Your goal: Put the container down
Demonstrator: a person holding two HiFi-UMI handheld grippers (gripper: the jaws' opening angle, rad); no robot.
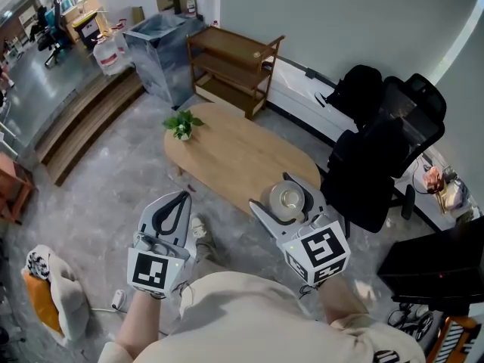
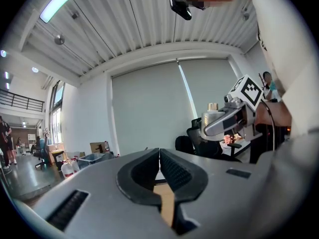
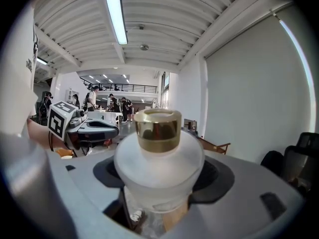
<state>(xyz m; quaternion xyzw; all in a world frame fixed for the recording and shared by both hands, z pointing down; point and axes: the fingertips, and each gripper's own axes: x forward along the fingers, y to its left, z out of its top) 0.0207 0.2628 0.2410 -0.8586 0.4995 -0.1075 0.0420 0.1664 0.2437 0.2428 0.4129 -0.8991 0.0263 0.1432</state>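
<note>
right tongs (image 1: 284,197) clamp the container (image 1: 288,200) over the worktop (image 1: 234,157). left tongs (image 1: 181,197) are clenched, empty. a plant (image 1: 182,124) stands at its far end, a chair (image 1: 378,165) beside.

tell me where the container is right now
In the head view, the container sits gripped in the right tongs, over the near end of the wooden table, right of the shut left tongs.

the jaws of the right gripper (image 3: 160,180) are covering the lower body of the container (image 3: 158,151), so its base is not showing. in the head view this gripper is hiding the near end of the wooden table (image 1: 227,153). the lower edge is cutting off the person's shirt (image 1: 249,320). the distant people (image 3: 115,105) are showing too small to tell apart.
</note>
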